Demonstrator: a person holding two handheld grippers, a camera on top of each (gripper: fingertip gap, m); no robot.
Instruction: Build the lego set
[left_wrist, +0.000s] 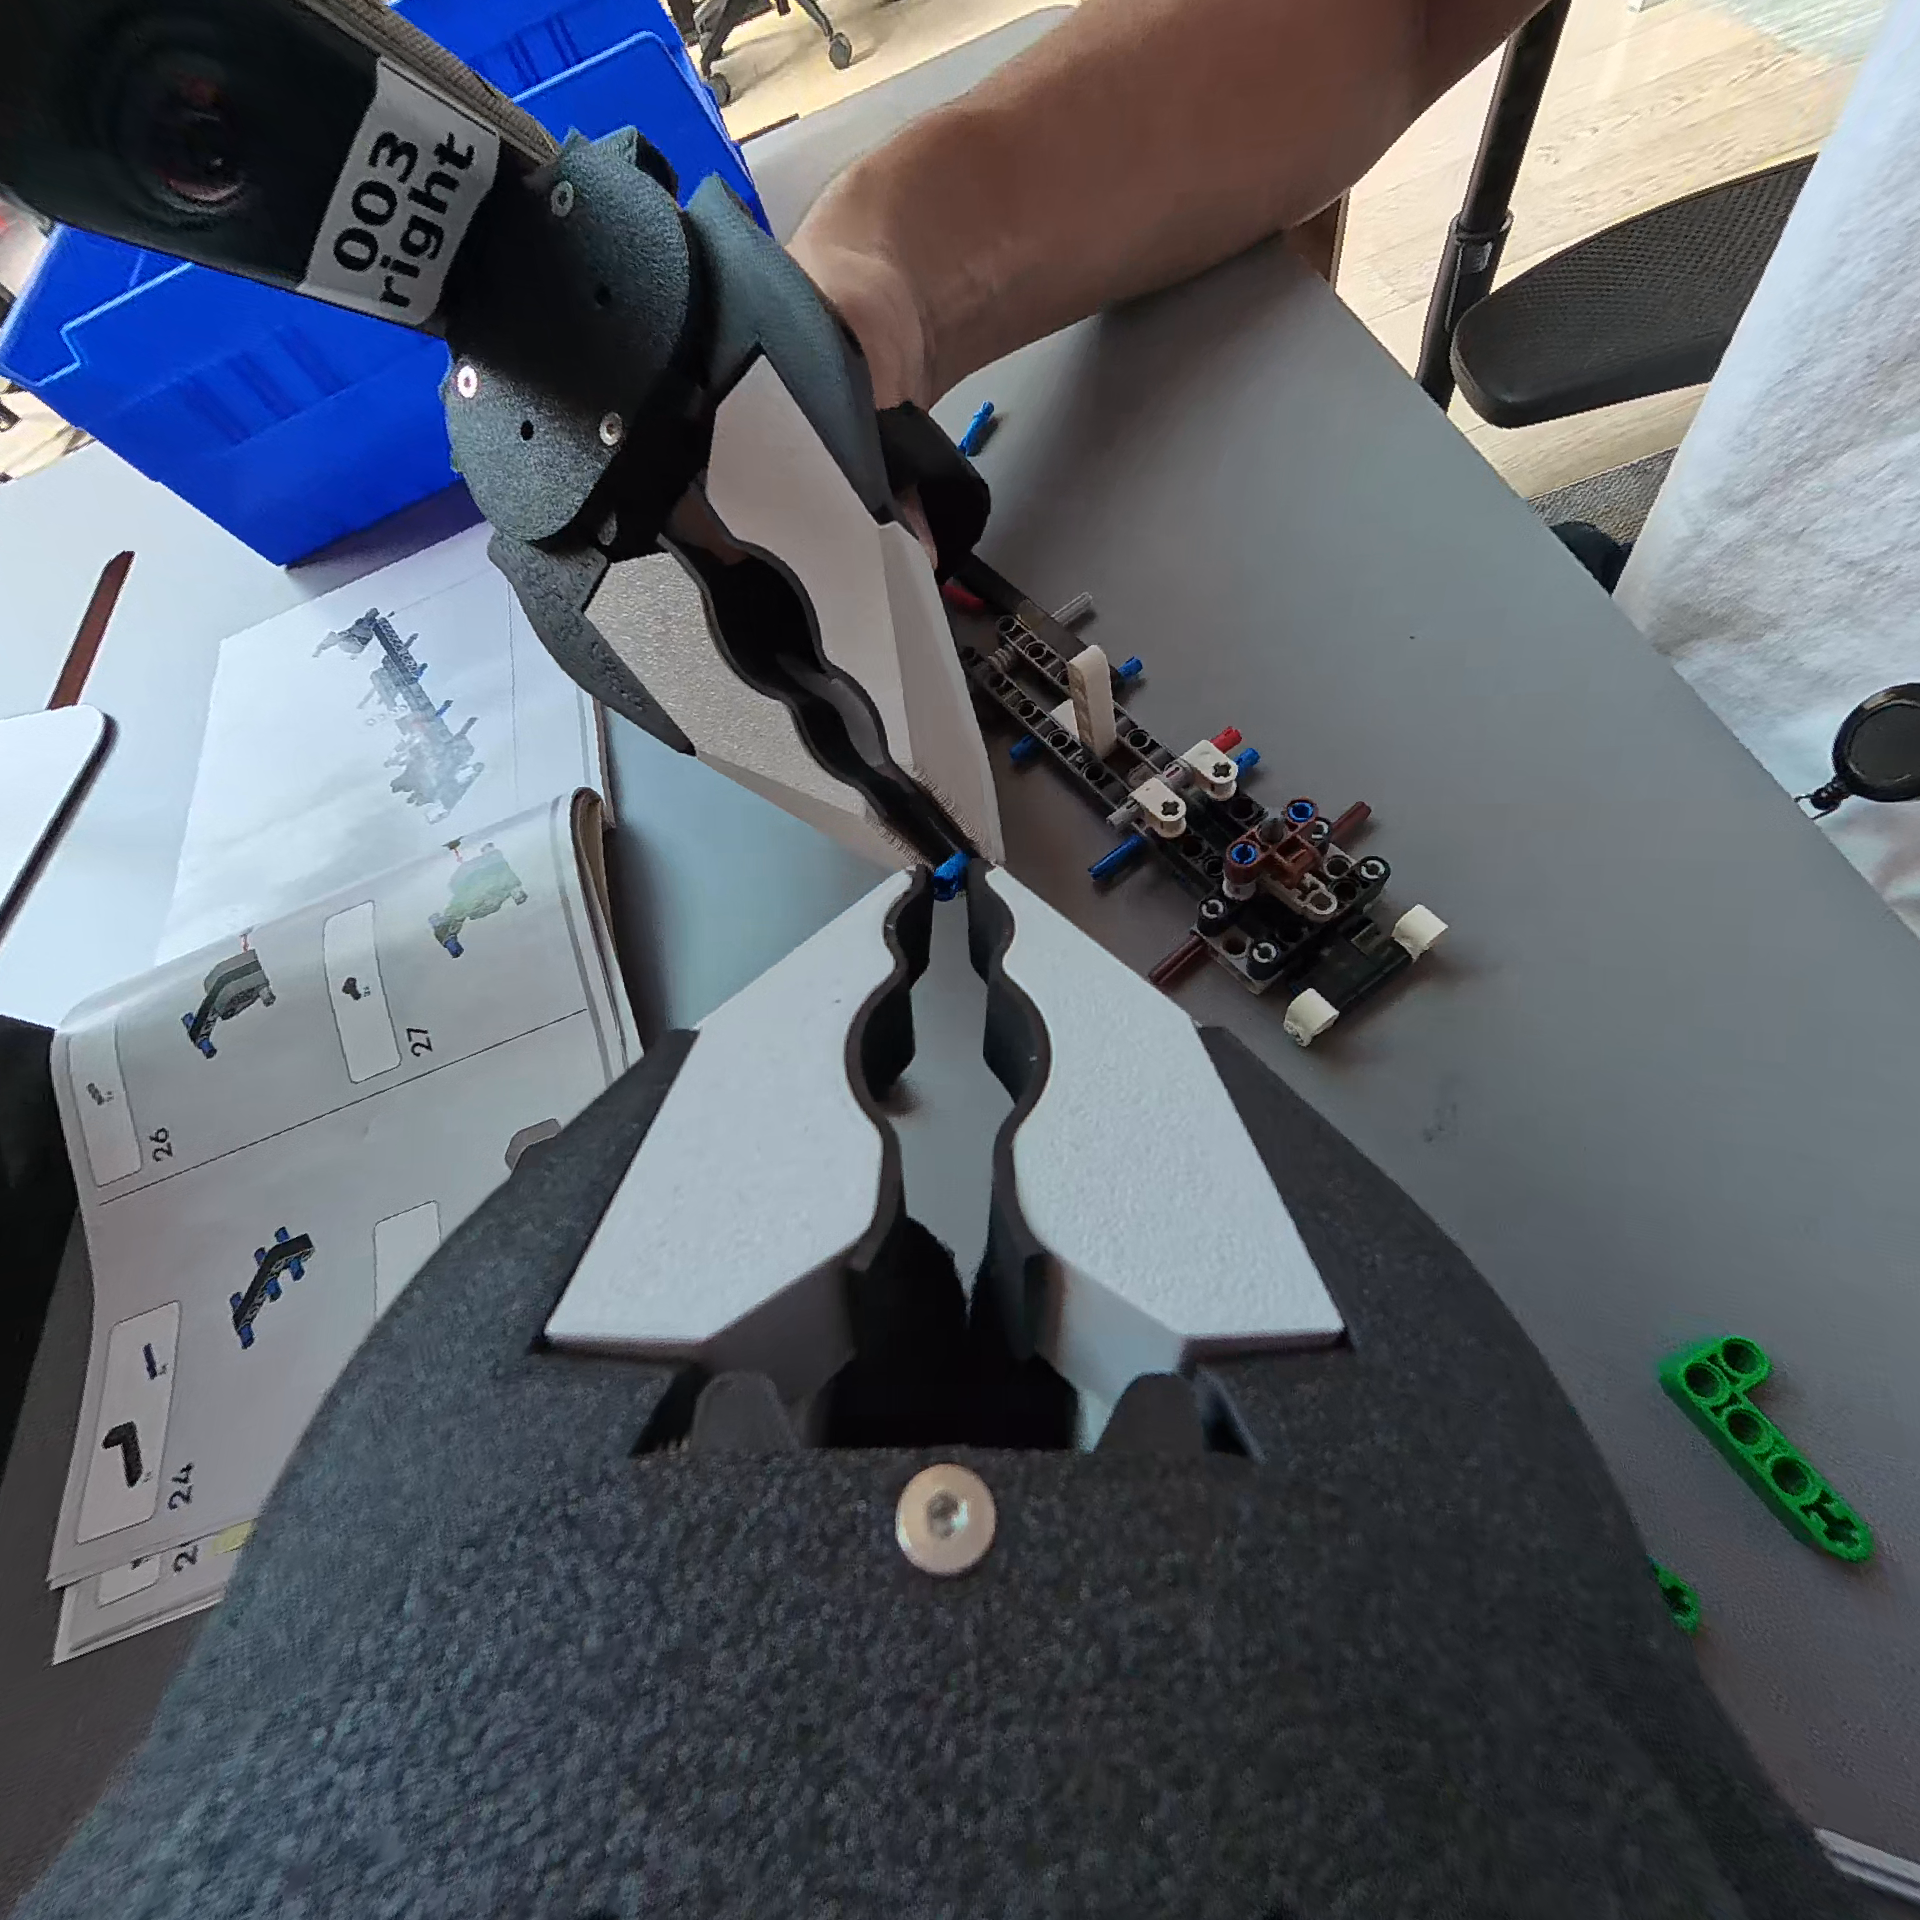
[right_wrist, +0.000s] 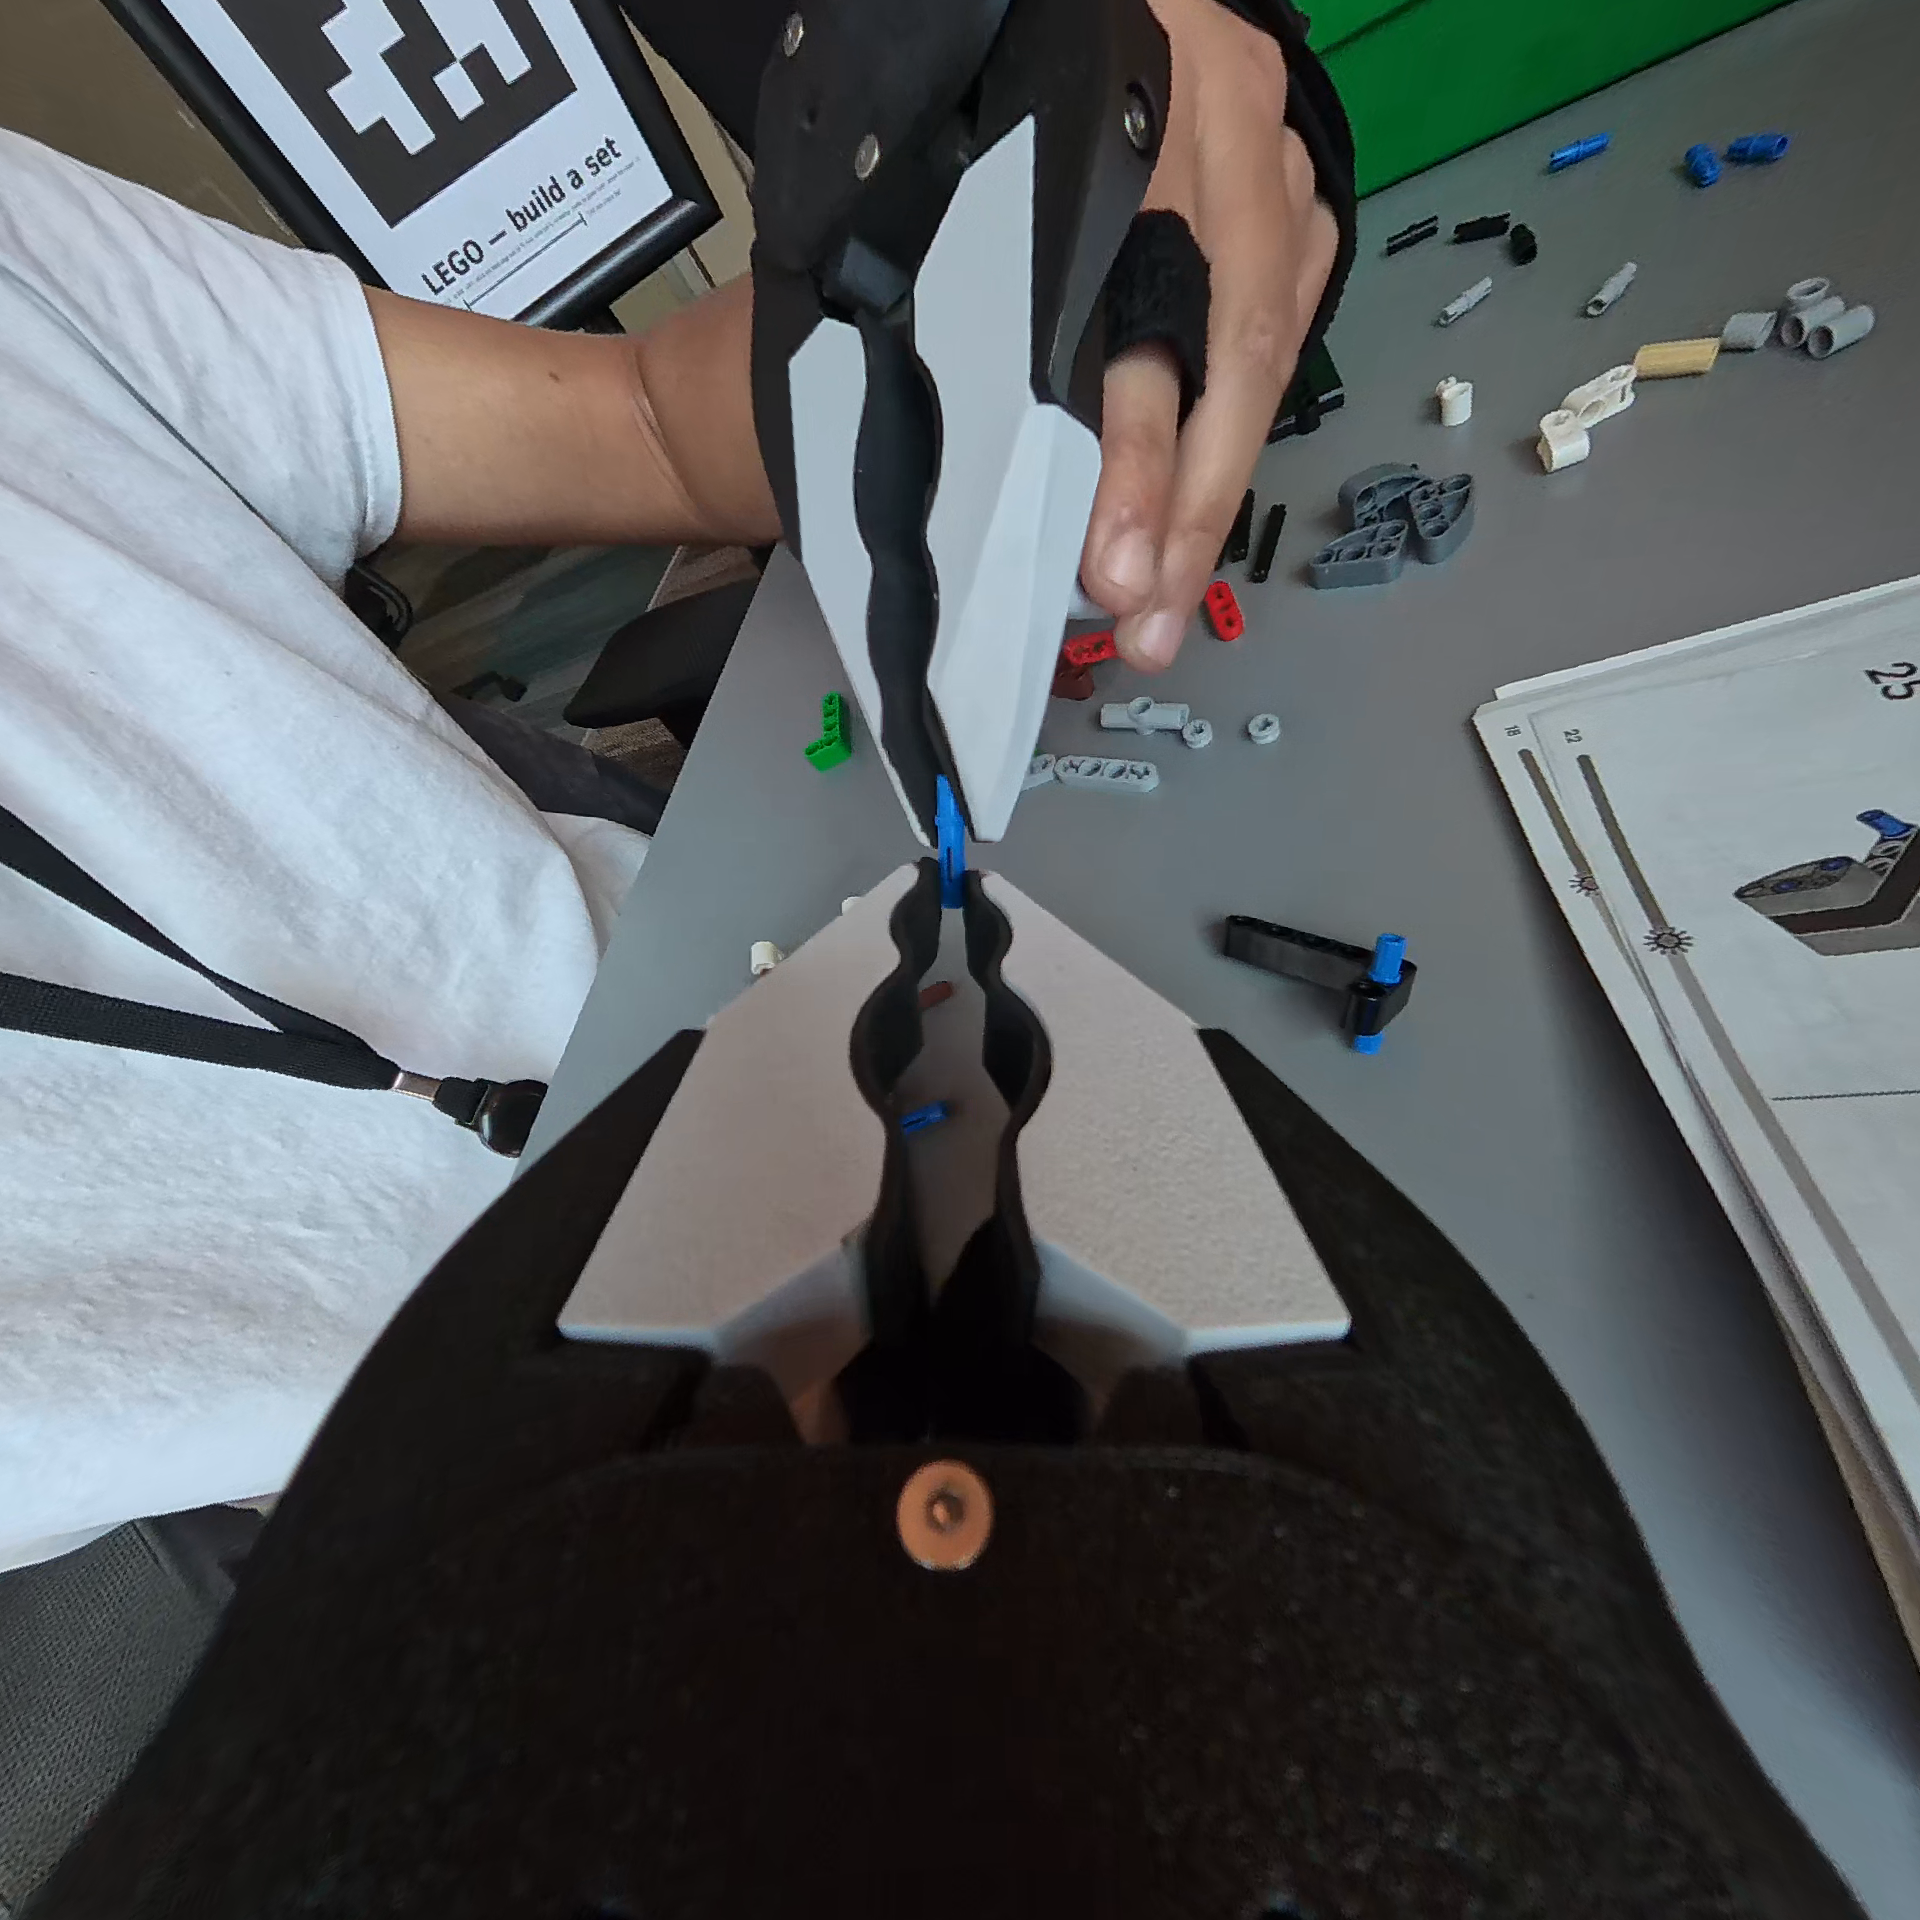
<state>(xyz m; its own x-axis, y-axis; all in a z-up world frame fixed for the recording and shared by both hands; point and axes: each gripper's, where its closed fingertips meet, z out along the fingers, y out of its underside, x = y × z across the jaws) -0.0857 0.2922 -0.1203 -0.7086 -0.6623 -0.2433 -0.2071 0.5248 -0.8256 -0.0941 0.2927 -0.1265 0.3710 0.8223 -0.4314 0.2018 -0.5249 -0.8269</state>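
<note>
Blue pin (right_wrist: 948, 847) bridges both grippers above the grey surface (right_wrist: 1351, 1195): right gripper (right_wrist: 948, 894) jaws pinch one end, left gripper (left_wrist: 948, 883) jaws nearly closed on the other. Such shallow tip holds could let it twist free and drop among loose parts (right_wrist: 1132, 727).

your textured black gripper bodies (left_wrist: 935, 1662) carry pale grey wavy-edged fingers (left_wrist: 758, 1174); silver screw (left_wrist: 943, 1519); white t-shirt sleeve (right_wrist: 208, 436).

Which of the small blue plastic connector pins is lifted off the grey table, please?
The blue pin pinched between the two grippers' tips, both clamped on it; the other blue pins lie loose on the grey table.
</note>
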